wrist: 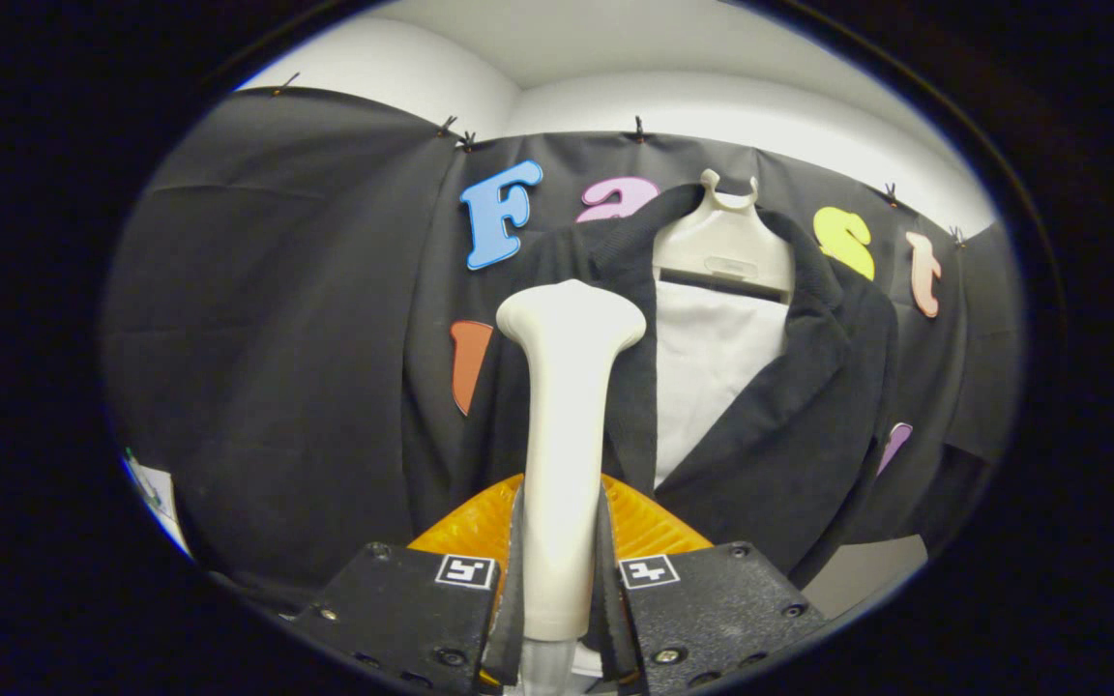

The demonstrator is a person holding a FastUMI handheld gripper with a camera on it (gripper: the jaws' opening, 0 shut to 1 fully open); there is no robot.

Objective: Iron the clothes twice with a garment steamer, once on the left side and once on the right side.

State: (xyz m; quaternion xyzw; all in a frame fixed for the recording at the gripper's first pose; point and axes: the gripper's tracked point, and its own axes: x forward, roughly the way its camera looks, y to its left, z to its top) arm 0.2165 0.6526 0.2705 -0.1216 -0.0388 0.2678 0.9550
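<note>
A cream garment steamer [565,406] stands upright between my fingers, handle clamped and its wide head at the top. My gripper [560,580] is shut on that handle. Beyond the steamer hangs a dark jacket [789,425] on a cream hanger [726,242], open at the front over a white board [712,367]. The steamer head sits against the jacket's left lapel, near the collar; whether it touches the cloth I cannot tell. The handle hides part of the left front panel.
An orange ribbed piece [649,522] shows just behind my fingers at the steamer's base. Black cloth walls [277,319] close the booth behind and to the left of the jacket. A pale floor patch [866,570] lies below the jacket's right hem.
</note>
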